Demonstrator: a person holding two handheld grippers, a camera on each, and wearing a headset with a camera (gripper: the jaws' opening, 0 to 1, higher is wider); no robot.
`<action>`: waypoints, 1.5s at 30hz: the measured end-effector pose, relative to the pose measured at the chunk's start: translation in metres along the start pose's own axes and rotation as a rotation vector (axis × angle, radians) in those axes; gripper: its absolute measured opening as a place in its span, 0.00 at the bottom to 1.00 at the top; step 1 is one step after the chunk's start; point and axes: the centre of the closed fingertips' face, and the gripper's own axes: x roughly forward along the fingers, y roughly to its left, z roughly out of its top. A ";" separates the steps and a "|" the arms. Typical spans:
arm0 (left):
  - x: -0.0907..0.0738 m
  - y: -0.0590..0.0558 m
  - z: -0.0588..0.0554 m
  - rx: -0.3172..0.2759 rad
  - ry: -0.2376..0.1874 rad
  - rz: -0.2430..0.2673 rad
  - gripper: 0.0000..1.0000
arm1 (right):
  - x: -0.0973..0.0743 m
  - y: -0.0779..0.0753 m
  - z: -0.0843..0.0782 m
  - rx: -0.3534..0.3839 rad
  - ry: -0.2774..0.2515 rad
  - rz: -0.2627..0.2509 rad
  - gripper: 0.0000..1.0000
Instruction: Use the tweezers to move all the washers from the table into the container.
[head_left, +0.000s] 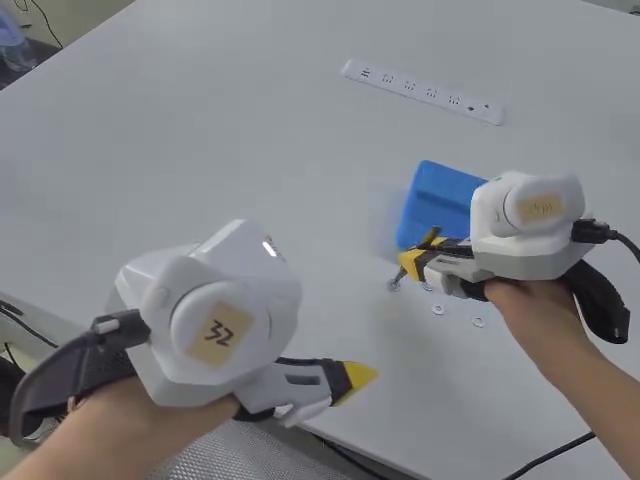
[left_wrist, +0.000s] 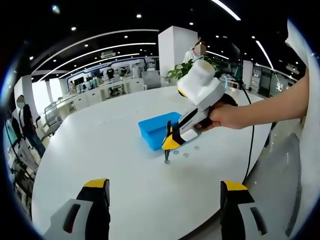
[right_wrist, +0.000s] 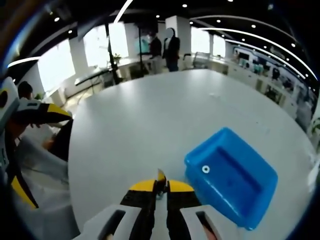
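**While the tweezers point at the table, one washer lies in the blue container**

Low in the right gripper view, the right gripper (right_wrist: 161, 187) has its yellow-tipped jaws pinched together on the thin metal tweezers (right_wrist: 161, 176). In the head view the tweezers' tips slant down to the table (head_left: 200, 130) at centre right. Whether they touch it cannot be told. Three small metal washers (head_left: 437, 309) lie loose on the table just right of and below those tips, each apart from the others. Just above them sits the container (right_wrist: 230, 175), a shallow rectangular tray of smooth blue plastic with rounded corners. A single ring-shaped washer (right_wrist: 205, 169) rests on its floor near the left wall. At the lower left of the head view, the left gripper (left_wrist: 162, 187) is well apart from the work, its jaws spread wide and gripping nothing. The table is broad, matt and pale grey with a rounded edge, and a white power strip (head_left: 420, 92) lies at upper right. Beyond it is an open office with curved ceiling lights and a leafy plant (left_wrist: 187, 70).
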 end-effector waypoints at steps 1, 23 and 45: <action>0.000 0.000 0.000 -0.001 0.002 -0.001 0.94 | -0.002 0.001 0.002 -0.002 -0.003 0.000 0.03; 0.001 -0.002 0.002 0.004 0.001 -0.014 0.95 | -0.047 -0.006 0.063 -0.049 -0.146 -0.042 0.03; -0.001 -0.001 0.003 0.014 0.009 -0.003 0.95 | -0.062 -0.027 0.089 -0.068 -0.190 -0.094 0.03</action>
